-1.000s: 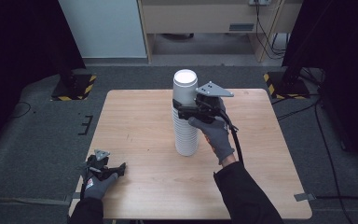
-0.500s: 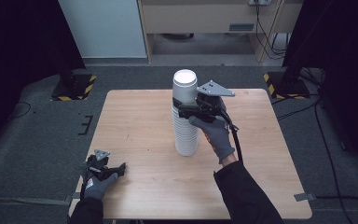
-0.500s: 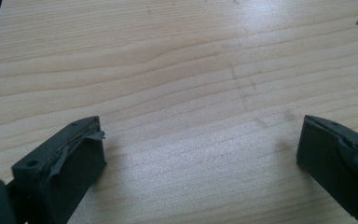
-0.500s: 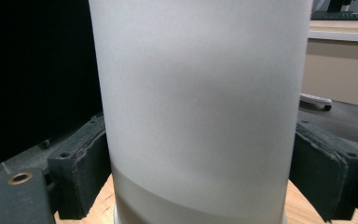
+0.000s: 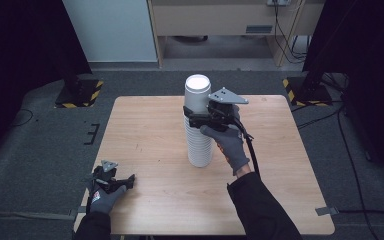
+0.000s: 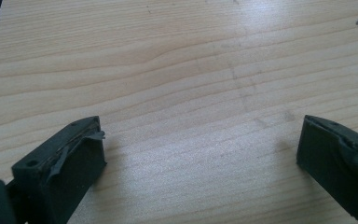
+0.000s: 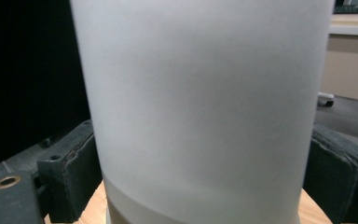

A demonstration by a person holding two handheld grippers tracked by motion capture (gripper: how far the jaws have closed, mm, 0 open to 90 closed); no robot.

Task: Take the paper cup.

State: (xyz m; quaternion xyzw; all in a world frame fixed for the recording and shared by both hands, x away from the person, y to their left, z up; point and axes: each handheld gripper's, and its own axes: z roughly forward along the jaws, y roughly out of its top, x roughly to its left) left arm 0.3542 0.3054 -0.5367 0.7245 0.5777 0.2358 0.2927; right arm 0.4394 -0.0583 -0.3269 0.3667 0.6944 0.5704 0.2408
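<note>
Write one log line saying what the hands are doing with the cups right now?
right gripper: jaws around top of cup stack, grip unclear | left gripper: open, idle near table corner | stack upright

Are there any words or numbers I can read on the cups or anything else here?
No readable text anywhere.
Stack of white cups: plain, no print.
Glove on the left hand: a small light mark, too blurred to read.
Yellow-and-black striped stand feet: stripes, no words.
Wooden table: bare wood.
</note>
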